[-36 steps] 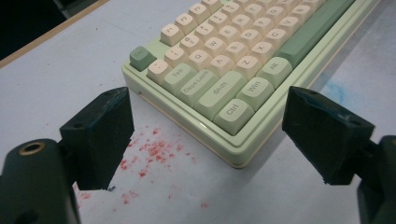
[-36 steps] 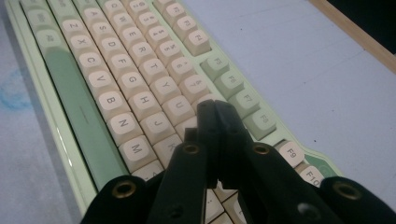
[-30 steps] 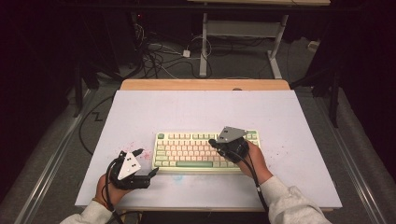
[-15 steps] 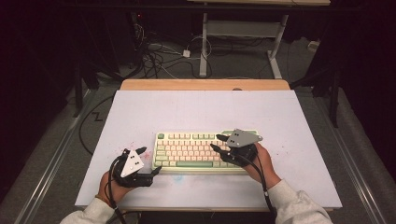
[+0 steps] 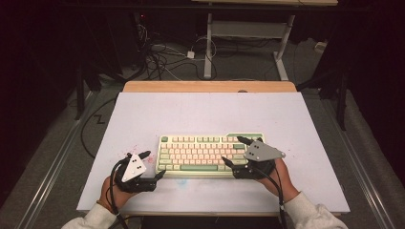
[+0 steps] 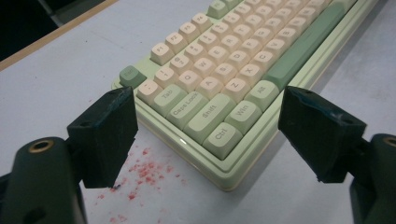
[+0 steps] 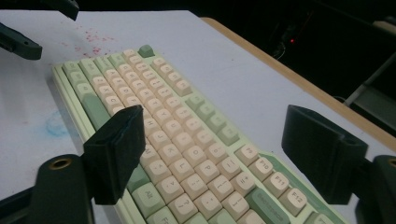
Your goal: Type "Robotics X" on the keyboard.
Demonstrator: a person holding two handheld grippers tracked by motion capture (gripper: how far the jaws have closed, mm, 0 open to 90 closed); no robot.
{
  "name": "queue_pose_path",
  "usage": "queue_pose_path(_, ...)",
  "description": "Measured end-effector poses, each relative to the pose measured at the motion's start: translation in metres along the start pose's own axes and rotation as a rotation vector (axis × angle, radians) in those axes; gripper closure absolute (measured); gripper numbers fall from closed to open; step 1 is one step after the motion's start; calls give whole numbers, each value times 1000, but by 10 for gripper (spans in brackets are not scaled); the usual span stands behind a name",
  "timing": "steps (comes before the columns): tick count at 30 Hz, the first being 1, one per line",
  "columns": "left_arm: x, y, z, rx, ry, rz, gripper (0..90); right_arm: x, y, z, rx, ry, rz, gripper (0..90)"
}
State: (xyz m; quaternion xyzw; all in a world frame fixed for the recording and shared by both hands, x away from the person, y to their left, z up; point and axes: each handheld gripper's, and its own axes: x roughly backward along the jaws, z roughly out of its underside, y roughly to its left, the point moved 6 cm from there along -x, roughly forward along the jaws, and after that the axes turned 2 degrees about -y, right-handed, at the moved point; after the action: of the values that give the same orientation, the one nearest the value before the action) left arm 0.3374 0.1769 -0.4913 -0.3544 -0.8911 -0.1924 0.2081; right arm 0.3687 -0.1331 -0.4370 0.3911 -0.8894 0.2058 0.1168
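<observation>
A pale green keyboard [image 5: 200, 153] with cream and green keys lies near the front of the white table [image 5: 205, 114]. My left gripper [image 5: 154, 163] rests on the table at the keyboard's left front corner, jaws open. In the left gripper view that gripper [image 6: 205, 140] frames the Ctrl corner of the keyboard [image 6: 243, 56] without touching it. My right gripper [image 5: 231, 149] hovers at the keyboard's right end. Its jaws have just been opening and now stand wide. In the right gripper view the right gripper [image 7: 219, 154] spans the keys [image 7: 154, 107] below, pads clear of them.
Red specks [image 6: 144, 172] stain the table beside the left gripper, and a blue smudge [image 7: 56, 126] lies in front of the keyboard. The table's wooden far edge [image 5: 210, 87] borders a dark floor with tangled cables [image 5: 162, 57] and a desk frame [image 5: 282, 52].
The right gripper slid right from over the keys to the keyboard's right end, and its jaws went from shut to wide open. The left gripper stayed put.
</observation>
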Motion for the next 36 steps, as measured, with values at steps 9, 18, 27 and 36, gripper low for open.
queue_pose_path(9,5,-2,-9,2,9,5,331,26,-8,12,3,-24,67,181)
queue_pose_path(18,-3,-7,-23,11,64,103,712,46,-12,33,-13,12,98,183)
queue_pose_path(27,-29,-24,-45,-71,112,183,874,56,-10,49,21,57,142,188)
queue_pose_path(36,-59,-38,-65,-153,183,236,874,56,-14,53,32,51,174,201)
